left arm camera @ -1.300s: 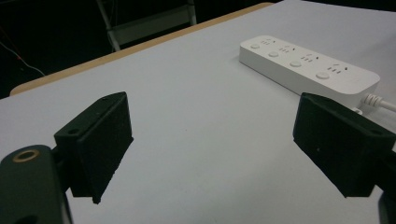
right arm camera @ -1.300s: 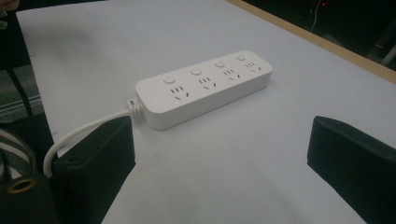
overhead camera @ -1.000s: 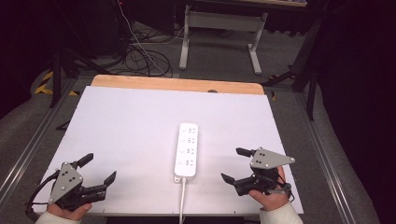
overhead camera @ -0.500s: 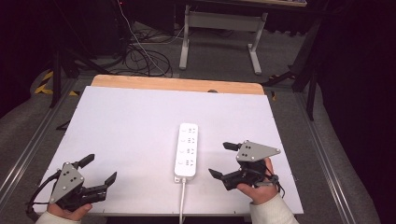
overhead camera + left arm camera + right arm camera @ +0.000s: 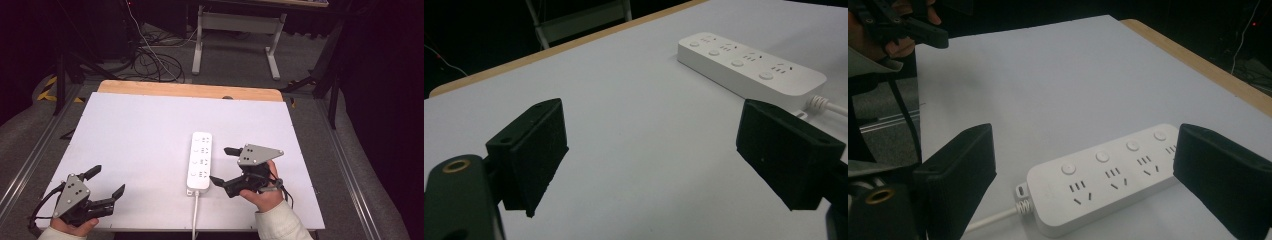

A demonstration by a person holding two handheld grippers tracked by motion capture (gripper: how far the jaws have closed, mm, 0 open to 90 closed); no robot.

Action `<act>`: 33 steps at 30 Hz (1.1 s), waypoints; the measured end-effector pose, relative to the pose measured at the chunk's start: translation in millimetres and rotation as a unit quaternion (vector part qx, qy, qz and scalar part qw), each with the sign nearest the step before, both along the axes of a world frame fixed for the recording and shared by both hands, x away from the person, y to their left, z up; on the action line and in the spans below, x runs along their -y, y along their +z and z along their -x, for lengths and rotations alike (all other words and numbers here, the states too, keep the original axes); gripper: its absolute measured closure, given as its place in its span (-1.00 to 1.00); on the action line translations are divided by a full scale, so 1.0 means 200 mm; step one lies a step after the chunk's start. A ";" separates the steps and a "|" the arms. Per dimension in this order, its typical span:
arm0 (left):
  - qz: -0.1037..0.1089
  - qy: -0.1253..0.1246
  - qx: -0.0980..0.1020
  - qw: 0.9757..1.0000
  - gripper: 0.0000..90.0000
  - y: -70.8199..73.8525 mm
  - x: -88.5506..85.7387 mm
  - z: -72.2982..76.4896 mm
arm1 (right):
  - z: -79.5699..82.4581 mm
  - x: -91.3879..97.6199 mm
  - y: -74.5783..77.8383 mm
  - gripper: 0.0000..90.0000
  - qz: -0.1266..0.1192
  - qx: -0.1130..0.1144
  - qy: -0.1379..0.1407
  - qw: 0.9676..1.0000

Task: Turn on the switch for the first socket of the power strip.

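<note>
A white power strip with several sockets and round buttons lies lengthwise at the table's middle, its white cable running off the near edge. My right gripper hovers just right of the strip, open, jaws pointing at its side. In the right gripper view the strip lies between and beyond the wide-spread jaws. My left gripper is open near the front left corner, holding nothing. In the left gripper view the strip is far off at the upper right.
The white table top has a wooden strip along its far edge. Beyond it stand a metal desk frame and loose cables on the floor. Metal rails run along both table sides.
My right gripper has moved left toward the power strip's side, staying open. The left gripper has barely moved.
</note>
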State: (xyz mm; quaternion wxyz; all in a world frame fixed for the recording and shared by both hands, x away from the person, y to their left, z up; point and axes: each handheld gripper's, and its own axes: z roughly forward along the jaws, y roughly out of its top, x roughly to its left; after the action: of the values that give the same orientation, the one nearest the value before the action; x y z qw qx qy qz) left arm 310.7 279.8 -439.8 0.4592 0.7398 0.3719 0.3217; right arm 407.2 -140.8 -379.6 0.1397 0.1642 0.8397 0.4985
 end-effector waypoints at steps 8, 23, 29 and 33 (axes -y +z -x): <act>0.000 0.000 0.002 1.000 -0.69 0.00 0.00 0.00 | -0.02 -0.11 -0.01 -0.75 0.009 0.001 0.018 1.000; 0.001 0.001 0.000 1.000 -0.66 0.00 0.00 0.00 | -0.04 -0.18 -0.02 -0.19 0.016 0.004 0.015 1.000; 0.001 0.001 0.000 1.000 -0.63 -0.01 0.01 0.00 | -0.05 -0.19 -0.02 0.50 0.015 -0.002 0.014 1.000; 0.001 0.001 0.001 1.000 -0.63 -0.01 0.01 0.00 | -0.08 -0.20 -0.02 0.79 0.013 -0.030 0.020 0.999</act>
State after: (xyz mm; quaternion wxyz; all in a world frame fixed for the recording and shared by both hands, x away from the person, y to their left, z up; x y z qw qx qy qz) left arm 310.5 278.5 -440.9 0.4597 0.7388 0.3729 0.3222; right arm 423.4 -101.7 -384.0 0.1065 0.1602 0.8530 0.4851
